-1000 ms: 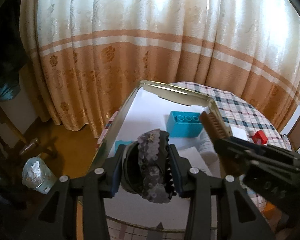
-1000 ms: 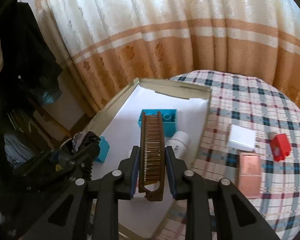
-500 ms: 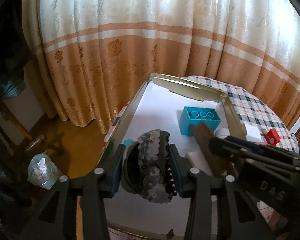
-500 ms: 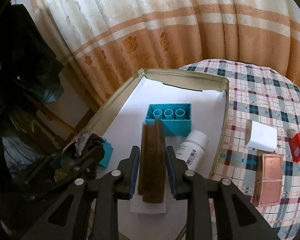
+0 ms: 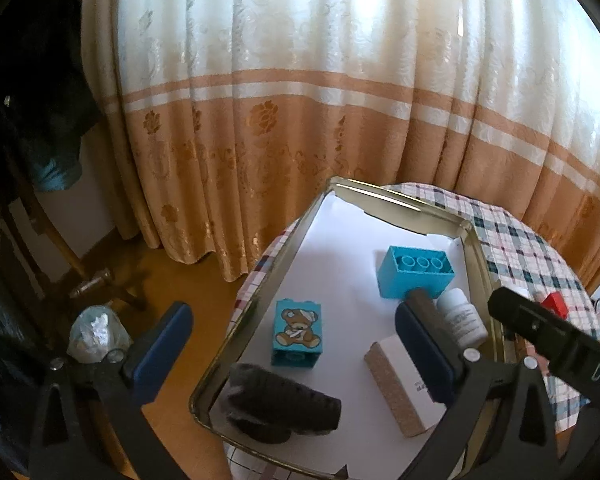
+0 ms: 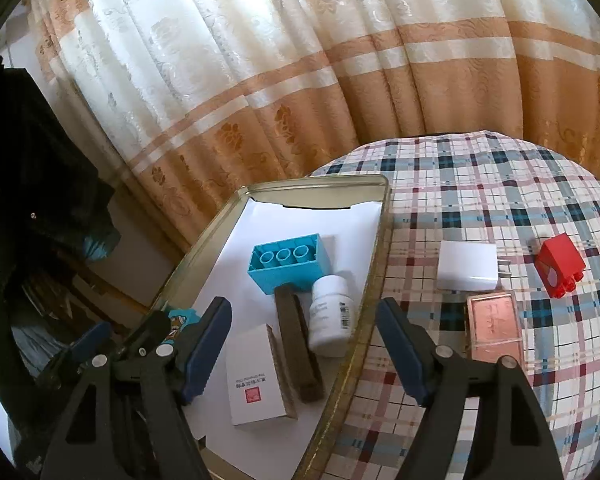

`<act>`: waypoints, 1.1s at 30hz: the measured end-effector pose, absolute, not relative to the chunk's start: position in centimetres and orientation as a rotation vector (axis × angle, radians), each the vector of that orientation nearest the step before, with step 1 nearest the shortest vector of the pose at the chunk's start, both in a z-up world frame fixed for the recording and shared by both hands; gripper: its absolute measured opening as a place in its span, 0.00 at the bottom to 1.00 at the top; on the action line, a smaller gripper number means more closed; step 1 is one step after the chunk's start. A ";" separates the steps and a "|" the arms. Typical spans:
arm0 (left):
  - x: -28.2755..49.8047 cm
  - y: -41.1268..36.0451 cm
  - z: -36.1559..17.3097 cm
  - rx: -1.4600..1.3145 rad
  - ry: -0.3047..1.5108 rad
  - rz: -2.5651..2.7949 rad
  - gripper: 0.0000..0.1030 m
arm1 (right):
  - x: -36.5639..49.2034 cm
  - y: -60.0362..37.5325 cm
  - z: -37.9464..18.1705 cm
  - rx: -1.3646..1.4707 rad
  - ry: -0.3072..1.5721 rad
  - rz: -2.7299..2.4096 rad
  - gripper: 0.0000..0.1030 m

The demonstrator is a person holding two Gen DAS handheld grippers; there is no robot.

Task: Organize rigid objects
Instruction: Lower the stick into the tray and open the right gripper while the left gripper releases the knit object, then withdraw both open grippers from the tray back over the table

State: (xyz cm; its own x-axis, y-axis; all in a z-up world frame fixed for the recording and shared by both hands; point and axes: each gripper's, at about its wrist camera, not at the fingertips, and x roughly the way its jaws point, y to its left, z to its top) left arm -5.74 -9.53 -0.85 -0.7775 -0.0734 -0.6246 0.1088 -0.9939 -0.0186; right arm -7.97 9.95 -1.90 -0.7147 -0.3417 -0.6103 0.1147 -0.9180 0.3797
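The tray (image 6: 374, 292), a shallow gold-rimmed tin lined with white paper, sits at the curtain-side edge of a table under a plaid cloth (image 6: 500, 200), and it is evidently the collecting place, since most of the hard items already lie inside it. Against the tray's far end rests a turquoise brick (image 6: 286, 262) with its hollow underside up; just in front of it, towards the tray's right rim, a white bottle (image 6: 330, 320) lies on its side, its label print too small to read. Touching the bottle's left side lies a folded brown comb (image 6: 298, 352), and left of that a white box (image 6: 254, 374) with a cork-coloured edge, bearing a small red square mark and a line of tiny text I cannot make out. Near the tray's left rim stands a teddy-bear block (image 5: 297, 330), and in the near left corner lies a dark sequinned hair clip (image 5: 284, 404). Outside the tray, to its right on the cloth, wait a white charger (image 6: 468, 266), a pink compact (image 6: 496, 328) and a red brick (image 6: 560, 266), judged the remaining work. The left gripper (image 5: 294, 344) is spread wide and holds nothing, hanging above the tray's near end; the right gripper (image 6: 304, 352) is likewise wide apart and empty, straddling the tray's right rim. Its housing, seen from the left view, shows the letters "DAS".
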 end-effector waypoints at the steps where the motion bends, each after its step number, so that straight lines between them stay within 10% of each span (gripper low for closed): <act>1: -5.7 -9.4 -0.8 1.007 0.067 -2.875 0.99 | -7.9 10.0 -1.9 1.037 -0.466 -2.660 0.75; 33: -5.0 -4.6 -0.4 1.013 -0.055 -2.924 1.00 | -5.3 17.1 -1.5 1.021 -0.603 -2.767 0.75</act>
